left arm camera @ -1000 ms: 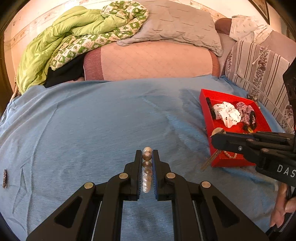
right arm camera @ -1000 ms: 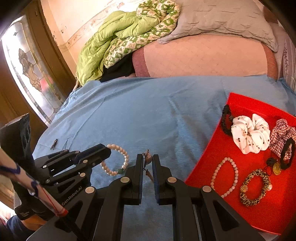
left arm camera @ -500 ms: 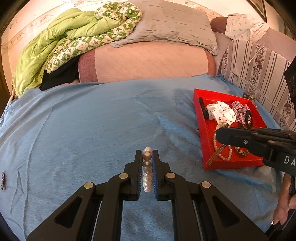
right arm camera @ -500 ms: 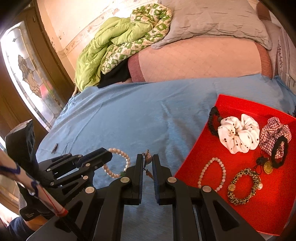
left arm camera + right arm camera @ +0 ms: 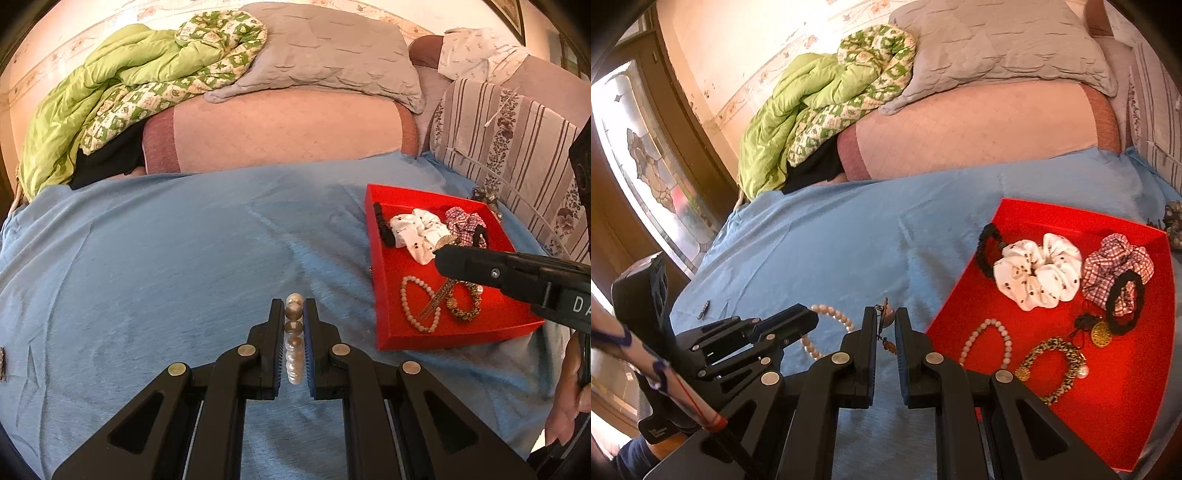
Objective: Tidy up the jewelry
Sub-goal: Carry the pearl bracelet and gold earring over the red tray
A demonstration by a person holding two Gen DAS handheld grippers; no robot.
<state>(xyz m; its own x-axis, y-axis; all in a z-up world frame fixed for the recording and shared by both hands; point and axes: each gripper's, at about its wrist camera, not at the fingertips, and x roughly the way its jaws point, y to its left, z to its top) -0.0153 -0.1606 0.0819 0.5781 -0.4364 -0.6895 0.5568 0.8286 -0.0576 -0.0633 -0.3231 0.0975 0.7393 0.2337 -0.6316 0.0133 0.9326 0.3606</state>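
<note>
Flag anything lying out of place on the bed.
One small dark clip-like piece lies alone on the blue bedspread, far from the red tray that holds the other accessories. A dark patterned piece also sits just outside the tray's far corner.

Red tray [image 5: 1027, 221] on blue bedspread [image 5: 849, 243]; white dotted scrunchie [image 5: 1039, 275], plaid scrunchie [image 5: 1115, 258], possibly leopard-print bracelet [image 5: 1054, 363]; green quilt [image 5: 110, 85].

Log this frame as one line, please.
left gripper: shut on pale beaded bracelet | right gripper: shut on small dangling earring | red tray: partly filled
</note>
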